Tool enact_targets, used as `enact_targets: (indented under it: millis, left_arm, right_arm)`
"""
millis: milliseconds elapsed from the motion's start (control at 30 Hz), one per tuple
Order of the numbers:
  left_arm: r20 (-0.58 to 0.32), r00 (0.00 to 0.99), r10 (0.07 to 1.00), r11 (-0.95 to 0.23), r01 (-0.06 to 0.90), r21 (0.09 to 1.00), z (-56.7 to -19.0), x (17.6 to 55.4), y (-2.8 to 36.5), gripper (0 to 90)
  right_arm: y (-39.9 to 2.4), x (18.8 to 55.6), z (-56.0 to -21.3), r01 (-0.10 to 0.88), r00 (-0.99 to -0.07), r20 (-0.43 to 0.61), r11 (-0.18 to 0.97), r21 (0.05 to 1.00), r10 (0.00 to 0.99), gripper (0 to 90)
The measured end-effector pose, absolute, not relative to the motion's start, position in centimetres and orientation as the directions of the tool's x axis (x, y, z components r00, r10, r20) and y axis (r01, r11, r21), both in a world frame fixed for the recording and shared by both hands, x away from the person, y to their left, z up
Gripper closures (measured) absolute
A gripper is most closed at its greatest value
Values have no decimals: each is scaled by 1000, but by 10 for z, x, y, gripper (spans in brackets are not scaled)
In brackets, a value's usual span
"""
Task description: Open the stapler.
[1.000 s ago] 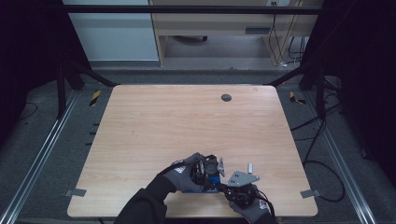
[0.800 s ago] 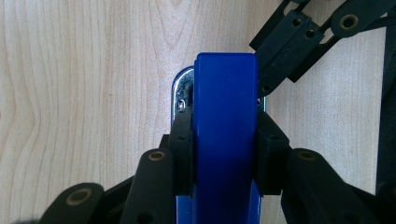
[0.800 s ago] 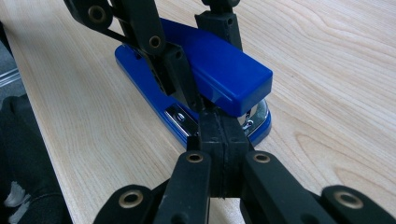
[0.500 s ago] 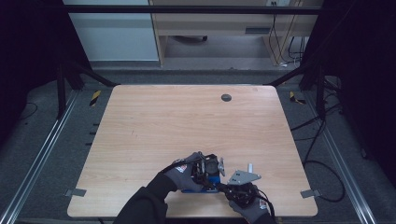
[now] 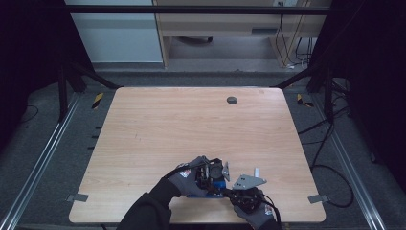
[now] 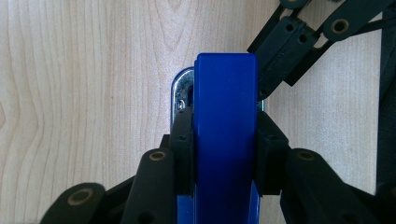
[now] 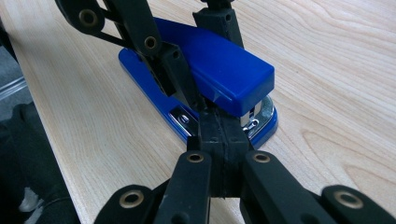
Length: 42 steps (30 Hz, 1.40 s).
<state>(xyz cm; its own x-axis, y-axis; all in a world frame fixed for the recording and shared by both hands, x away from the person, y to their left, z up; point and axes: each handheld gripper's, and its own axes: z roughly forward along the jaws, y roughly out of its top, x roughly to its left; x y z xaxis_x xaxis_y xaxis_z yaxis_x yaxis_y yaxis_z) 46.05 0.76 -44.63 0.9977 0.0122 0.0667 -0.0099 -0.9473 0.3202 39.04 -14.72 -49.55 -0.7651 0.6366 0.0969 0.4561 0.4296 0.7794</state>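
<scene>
left tongs [image 6: 224, 140] clamp blue stapler [image 6: 226, 116]; right tongs [image 7: 219, 135] closed beside it.

Light wooden table [image 5: 158, 143] fills the middle of the high view; a blue stapler [image 5: 210, 184] lies flat on it near the bottom edge, a dark round grommet [image 5: 231, 100] sits toward the top.

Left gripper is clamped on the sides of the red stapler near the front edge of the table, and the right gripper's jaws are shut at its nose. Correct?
One thing is wrong: the stapler is blue, not red, as the left gripper view shows. The left gripper does clamp its sides, and the right gripper, jaws shut, sits at its nose.
</scene>
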Motion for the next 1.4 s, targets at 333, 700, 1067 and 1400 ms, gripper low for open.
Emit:
enact_targets:
  millis: [333, 700, 1067, 1400]
  left_arm:
    - [63, 998, 8, -947, -12, 320, -446, 461, 8, 658]
    - [57, 998, 13, -943, -7, 332, -446, 462, 10, 658]
    - [61, 998, 10, -945, -10, 326, -446, 461, 9, 658]
    - [55, 998, 15, -947, -3, 321, -447, 462, 8, 657]
  right_arm:
    - [-148, 392, -496, 462, -766, 115, 416, 783, 633, 900]
    - [-148, 392, -496, 467, -767, 121, 418, 780, 630, 900]
    - [-147, 391, -496, 465, -766, 114, 422, 779, 633, 900]
    - [-149, 390, -497, 458, -760, 106, 412, 787, 642, 900]
